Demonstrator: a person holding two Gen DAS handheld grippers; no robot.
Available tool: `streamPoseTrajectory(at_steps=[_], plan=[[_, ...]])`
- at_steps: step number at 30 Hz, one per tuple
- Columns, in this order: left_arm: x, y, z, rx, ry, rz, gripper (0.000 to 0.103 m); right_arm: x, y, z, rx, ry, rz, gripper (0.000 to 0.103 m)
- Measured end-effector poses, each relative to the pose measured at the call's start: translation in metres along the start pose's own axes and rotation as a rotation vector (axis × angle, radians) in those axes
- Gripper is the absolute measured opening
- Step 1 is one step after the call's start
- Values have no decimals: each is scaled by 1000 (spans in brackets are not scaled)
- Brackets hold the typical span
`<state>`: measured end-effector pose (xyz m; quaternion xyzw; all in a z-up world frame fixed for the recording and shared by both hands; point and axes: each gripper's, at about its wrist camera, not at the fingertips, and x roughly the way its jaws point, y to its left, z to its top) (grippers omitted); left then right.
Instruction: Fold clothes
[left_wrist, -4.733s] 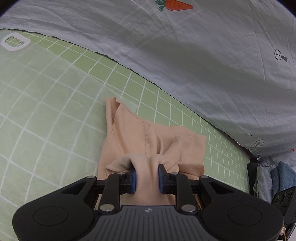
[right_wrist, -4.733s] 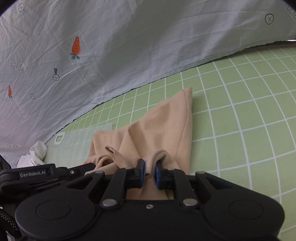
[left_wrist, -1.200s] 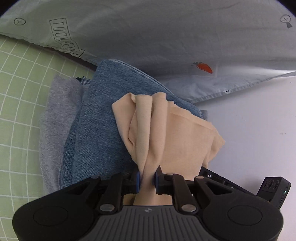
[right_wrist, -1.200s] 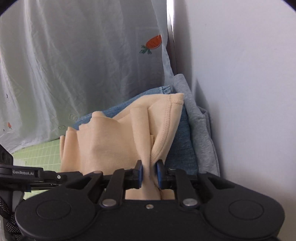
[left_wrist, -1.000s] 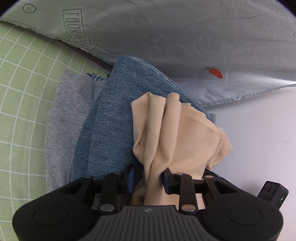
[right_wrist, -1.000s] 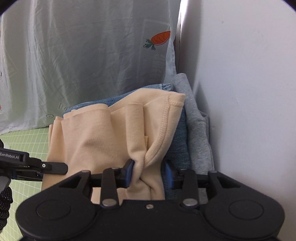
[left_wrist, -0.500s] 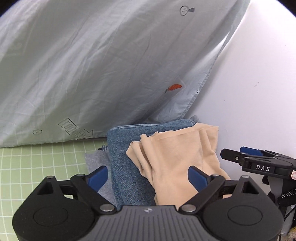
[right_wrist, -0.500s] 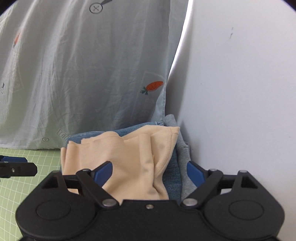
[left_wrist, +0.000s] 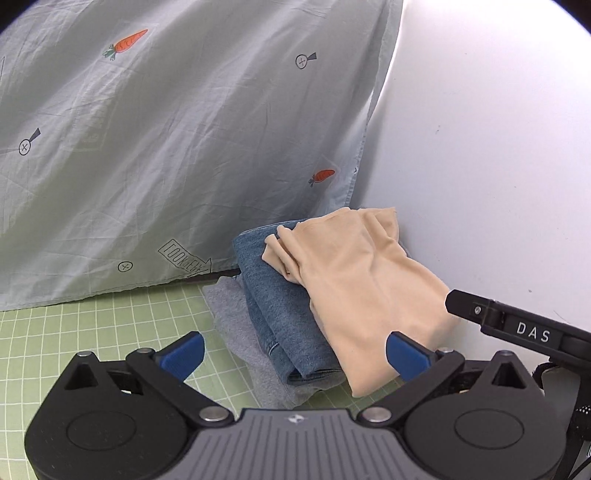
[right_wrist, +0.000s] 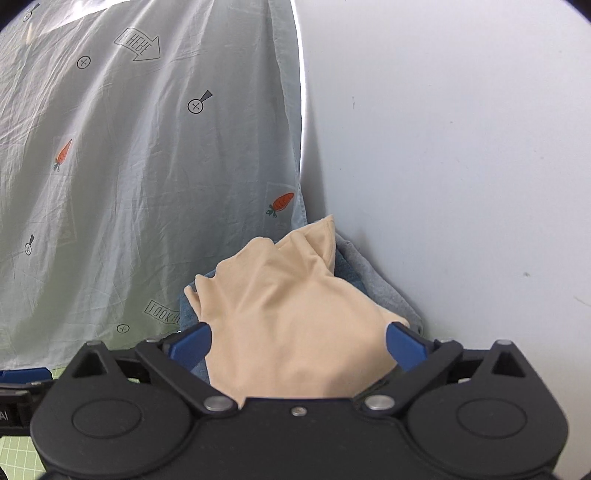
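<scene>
Both grippers, left (left_wrist: 295, 352) and right (right_wrist: 297, 341), gape empty before a beige garment (left_wrist: 364, 291) atop folded jeans (left_wrist: 280, 306).

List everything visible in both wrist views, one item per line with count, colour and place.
Folded garment: one, peach, on top of the stack by the wall.
Denim garment: one, blue, folded under the peach one.
Knit garment: one, grey, bottom of the stack, on the mat.
Cutting mat: one, green with a white grid, under the stack.
Sheet: one, pale blue-grey with carrot and arrow prints, hanging behind the stack.
Wall: one, white, to the right of the stack.
Left gripper: one, black with blue pads, open, in front of the stack.
Right gripper: one, black with blue pads, open, close over the peach garment.
</scene>
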<state>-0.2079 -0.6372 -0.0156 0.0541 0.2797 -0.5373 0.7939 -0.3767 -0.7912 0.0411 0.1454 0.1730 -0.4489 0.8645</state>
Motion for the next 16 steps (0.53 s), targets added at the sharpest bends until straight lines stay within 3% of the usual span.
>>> streamPoseTrajectory(at_steps=[5,16], plan=[[-43,1,-36,26,-132,39,103,-37,5,-37,5,35,-26,103],[-88,4,-88,28,-69,123,103,-108,13,-109,-21,96,-57,103]])
